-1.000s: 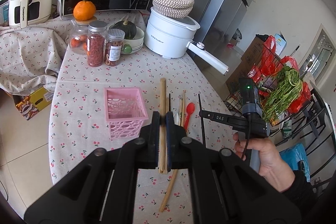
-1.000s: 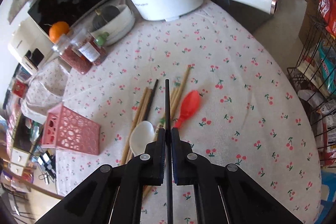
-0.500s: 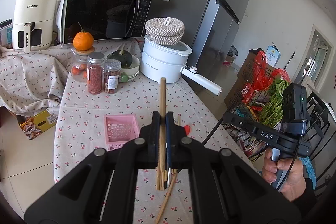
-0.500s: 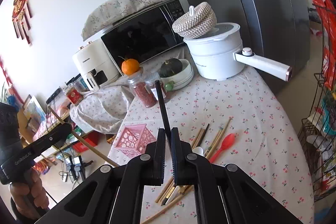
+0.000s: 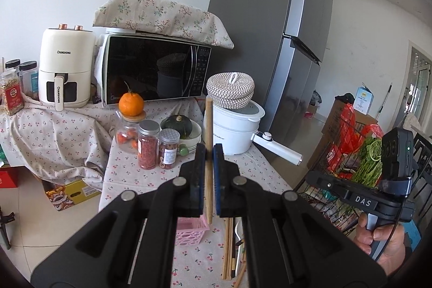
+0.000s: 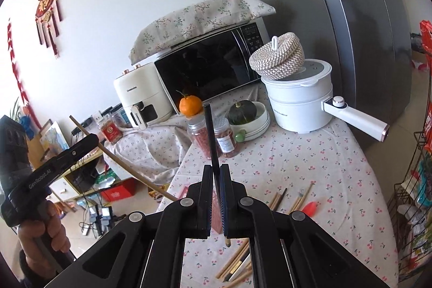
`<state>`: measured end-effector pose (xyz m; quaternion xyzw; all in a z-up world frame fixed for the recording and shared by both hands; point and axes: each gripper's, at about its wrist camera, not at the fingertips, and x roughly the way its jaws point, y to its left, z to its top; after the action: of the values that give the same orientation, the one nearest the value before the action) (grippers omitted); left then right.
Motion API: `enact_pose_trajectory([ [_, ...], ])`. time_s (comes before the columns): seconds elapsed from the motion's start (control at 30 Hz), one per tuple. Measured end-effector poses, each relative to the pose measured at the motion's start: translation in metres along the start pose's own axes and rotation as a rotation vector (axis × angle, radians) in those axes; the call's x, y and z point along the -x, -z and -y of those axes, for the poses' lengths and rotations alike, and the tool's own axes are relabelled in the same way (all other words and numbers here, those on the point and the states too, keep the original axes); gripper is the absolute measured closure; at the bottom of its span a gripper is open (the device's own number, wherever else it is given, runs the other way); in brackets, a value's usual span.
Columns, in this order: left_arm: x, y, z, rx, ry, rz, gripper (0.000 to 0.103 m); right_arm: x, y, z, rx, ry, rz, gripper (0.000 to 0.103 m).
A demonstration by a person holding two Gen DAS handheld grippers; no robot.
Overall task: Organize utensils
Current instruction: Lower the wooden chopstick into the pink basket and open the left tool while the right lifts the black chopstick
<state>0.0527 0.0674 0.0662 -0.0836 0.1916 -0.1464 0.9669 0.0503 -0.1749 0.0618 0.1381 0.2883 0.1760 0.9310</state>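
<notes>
Wooden chopstick [image 5: 208, 153]: pale, straight, clamped in my left tongs, raised above the table, tip pointing up and away. Black chopstick [image 6: 211, 142]: thin, dark, pinched in my right tongs, also lifted, slightly tilted. Pink perforated basket [image 5: 190, 232]: on the cherry-print cloth, mostly hidden. Remaining chopsticks [image 6: 278, 200], a white spoon [image 5: 239, 234] and a red spoon [image 6: 310, 207] lie loose on the cloth beside the basket.

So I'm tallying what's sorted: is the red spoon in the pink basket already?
No, the red spoon lies on the tablecloth beside loose chopsticks, outside the pink basket.
</notes>
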Motion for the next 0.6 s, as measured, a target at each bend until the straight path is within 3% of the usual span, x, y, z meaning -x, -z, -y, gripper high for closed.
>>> enact_pose_trajectory([
  [0.2, -0.023, 0.002, -0.007, -0.023, -0.070, -0.013, 0.097, -0.002, -0.004, -0.009, 0.008, -0.021, 0.004, 0.098],
  [0.33, -0.057, 0.012, -0.018, -0.025, -0.111, -0.094, 0.097, -0.002, -0.010, -0.013, 0.009, -0.034, 0.015, 0.098],
  [0.6, -0.101, 0.027, -0.035, 0.031, -0.110, -0.222, 0.097, -0.002, -0.019, -0.023, 0.012, -0.058, 0.046, 0.098],
])
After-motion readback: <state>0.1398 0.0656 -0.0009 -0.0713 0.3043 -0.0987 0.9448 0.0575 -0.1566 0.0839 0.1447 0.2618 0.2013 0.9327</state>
